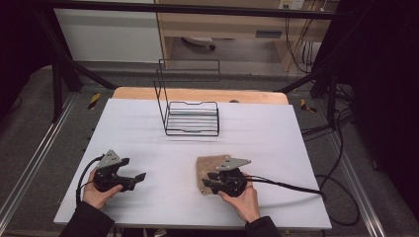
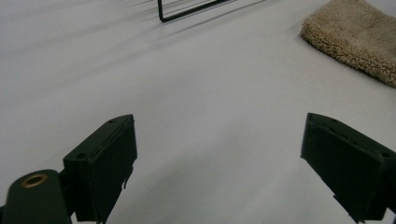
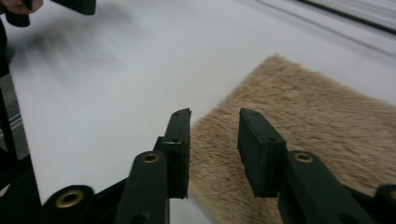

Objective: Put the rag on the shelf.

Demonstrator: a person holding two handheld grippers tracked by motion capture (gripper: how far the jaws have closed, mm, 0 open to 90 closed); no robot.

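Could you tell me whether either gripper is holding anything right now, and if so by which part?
Nothing is held. The right gripper has its jaws parted over the near edge of the tan cloth, not pinching it. The left gripper stands open over bare table.

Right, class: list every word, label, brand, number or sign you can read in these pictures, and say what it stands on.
None can be read.
The tan towel, the wire rack, the white table and both grippers bear no print.
The yellow-and-black markers on the floor are stripes, with no words.
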